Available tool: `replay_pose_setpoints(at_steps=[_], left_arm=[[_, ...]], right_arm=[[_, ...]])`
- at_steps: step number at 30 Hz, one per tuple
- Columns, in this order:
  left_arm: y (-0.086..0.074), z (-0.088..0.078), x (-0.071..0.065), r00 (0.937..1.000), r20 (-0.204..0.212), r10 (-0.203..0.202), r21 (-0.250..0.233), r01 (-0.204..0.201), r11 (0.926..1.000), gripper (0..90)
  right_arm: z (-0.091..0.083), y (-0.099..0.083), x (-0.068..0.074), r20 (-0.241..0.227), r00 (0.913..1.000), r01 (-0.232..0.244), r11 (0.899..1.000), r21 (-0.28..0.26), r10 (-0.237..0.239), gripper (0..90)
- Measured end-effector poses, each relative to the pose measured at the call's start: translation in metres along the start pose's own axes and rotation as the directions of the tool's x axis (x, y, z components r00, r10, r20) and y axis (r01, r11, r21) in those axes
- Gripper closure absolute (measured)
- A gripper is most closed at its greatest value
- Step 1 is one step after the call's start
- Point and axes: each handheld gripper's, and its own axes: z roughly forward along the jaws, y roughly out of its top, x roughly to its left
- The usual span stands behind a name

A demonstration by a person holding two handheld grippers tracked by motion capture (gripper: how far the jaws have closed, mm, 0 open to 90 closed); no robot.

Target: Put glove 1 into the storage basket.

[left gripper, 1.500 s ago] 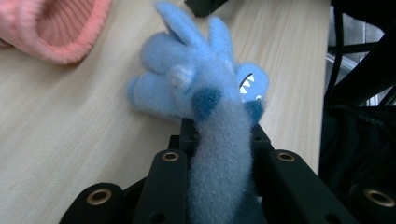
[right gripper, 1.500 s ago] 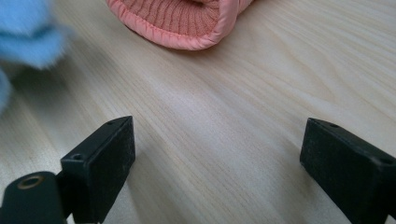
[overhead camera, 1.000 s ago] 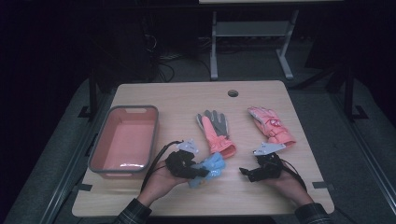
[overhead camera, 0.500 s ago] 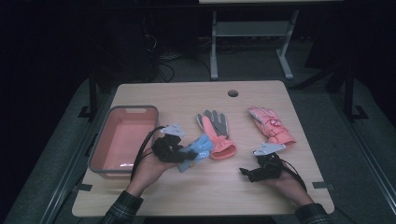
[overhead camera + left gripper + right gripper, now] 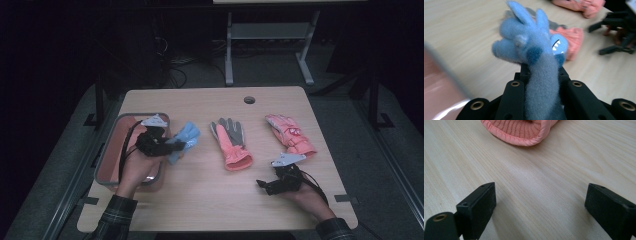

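Bare wood lies open across the near half of the table (image 5: 210, 200), between the two hands. The pink tray (image 5: 102, 165) blocks the left edge, while the grey-palmed pink glove (image 5: 232, 142) and the pink glove (image 5: 290, 134) crowd the middle and right.

A bin (image 5: 107, 155) sits at the left edge of the table (image 5: 210, 200), with the left gripper (image 5: 172, 146) at its right rim, holding a fleece glove (image 5: 183, 141) above the tabletop. To the right, at mid-table, lies a second glove (image 5: 232, 144), and a third glove (image 5: 290, 134) lies farther right. The right gripper (image 5: 262, 186) rests nearer the person, in front of the third glove.
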Motion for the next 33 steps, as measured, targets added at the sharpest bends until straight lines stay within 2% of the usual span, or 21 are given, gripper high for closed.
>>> replay_pose_setpoints(at_steps=[2, 4, 5, 7, 8, 9, 10, 11, 12, 14, 15, 16, 18, 19, 22, 25, 31, 33], left_arm=[[-0.001, -0.004, 0.005, 0.9999, -0.014, -0.008, -0.004, 0.008, 1.0000, 75.2], [-0.005, -0.015, 0.022, 0.9974, -0.061, -0.039, -0.020, 0.038, 0.9991, 75.1], [-0.005, -0.015, 0.022, 0.9974, -0.061, -0.039, -0.020, 0.038, 0.9991, 75.1], [-0.011, -0.026, 0.040, 0.9917, -0.105, -0.074, -0.037, 0.071, 0.9968, 75.1], [-0.011, -0.026, 0.040, 0.9917, -0.105, -0.074, -0.037, 0.071, 0.9968, 75.1], [-0.017, -0.031, 0.052, 0.9861, -0.128, -0.106, -0.047, 0.101, 0.9938, 75.1], [-0.017, -0.031, 0.052, 0.9861, -0.128, -0.106, -0.047, 0.101, 0.9938, 75.2], [-0.023, -0.035, 0.063, 0.9796, -0.154, -0.129, -0.048, 0.123, 0.9913, 75.1], [-0.023, -0.035, 0.063, 0.9796, -0.154, -0.129, -0.048, 0.123, 0.9913, 75.2], [-0.034, -0.037, 0.077, 0.9699, -0.173, -0.171, -0.045, 0.166, 0.9851, 75.1], [-0.037, -0.036, 0.082, 0.9675, -0.179, -0.179, -0.042, 0.174, 0.9838, 75.1], [-0.037, -0.036, 0.082, 0.9675, -0.179, -0.179, -0.042, 0.174, 0.9838, 75.1], [-0.045, -0.034, 0.090, 0.9584, -0.197, -0.206, -0.035, 0.204, 0.9784, 75.1], [-0.045, -0.034, 0.090, 0.9584, -0.197, -0.206, -0.035, 0.204, 0.9784, 75.1], [-0.052, -0.028, 0.098, 0.9512, -0.220, -0.216, -0.017, 0.218, 0.9758, 75.0], [-0.055, -0.024, 0.101, 0.9477, -0.230, -0.221, -0.004, 0.226, 0.9741, 74.8], [-0.064, -0.014, 0.110, 0.9347, -0.254, -0.248, 0.043, 0.268, 0.9626, 73.5], [-0.066, -0.012, 0.112, 0.9339, -0.253, -0.252, 0.058, 0.275, 0.9596, 72.2]], right_arm=[[0.000, 0.000, 0.000, 0.000, 1.0000, 0.000, 1.000, 0.000, 0.000, 9.5], [0.000, 0.000, 0.000, 0.000, 1.0000, 0.000, 1.000, 0.000, 0.000, 9.5], [0.000, 0.000, 0.000, 0.000, 1.0000, 0.000, 1.000, 0.000, 0.000, 9.5], [0.000, 0.000, 0.000, 0.000, 1.0000, -0.001, 1.000, 0.001, 0.001, 9.5], [0.000, 0.000, 0.000, 0.000, 1.0000, -0.001, 1.000, 0.001, 0.001, 9.5], [0.000, 0.000, 0.000, 0.000, 1.0000, -0.001, 1.000, 0.001, 0.001, 9.5], [0.000, 0.000, 0.000, 0.000, 1.0000, -0.001, 1.000, 0.001, 0.001, 9.5], [0.000, 0.000, 0.000, 0.000, 1.0000, -0.003, 1.000, 0.002, 0.003, 9.5], [0.000, 0.000, 0.000, 0.000, 1.0000, -0.003, 1.000, 0.002, 0.003, 9.5], [0.000, 0.000, 0.000, 0.000, 1.0000, -0.001, 1.000, 0.001, 0.001, 9.5], [0.000, 0.000, 0.000, 0.000, 1.0000, -0.001, 1.000, 0.001, 0.001, 9.5], [0.000, 0.000, 0.000, 0.000, 1.0000, -0.003, 1.000, 0.002, 0.003, 9.5], [0.000, 0.000, 0.000, 0.000, 1.0000, -0.003, 1.000, 0.002, 0.003, 9.5], [0.000, 0.000, 0.000, 0.000, 1.0000, -0.003, 1.000, 0.002, 0.003, 9.5], [0.000, 0.000, 0.000, 0.000, 1.0000, -0.001, 1.000, 0.001, 0.001, 9.5], [0.000, 0.000, 0.000, 0.000, 1.0000, -0.001, 1.000, 0.001, 0.001, 9.5], [0.000, 0.000, 0.000, 0.000, 1.0000, -0.001, 1.000, 0.001, 0.001, 9.5], [0.000, 0.000, 0.000, 0.000, 1.0000, -0.001, 1.000, 0.001, 0.001, 9.5]])
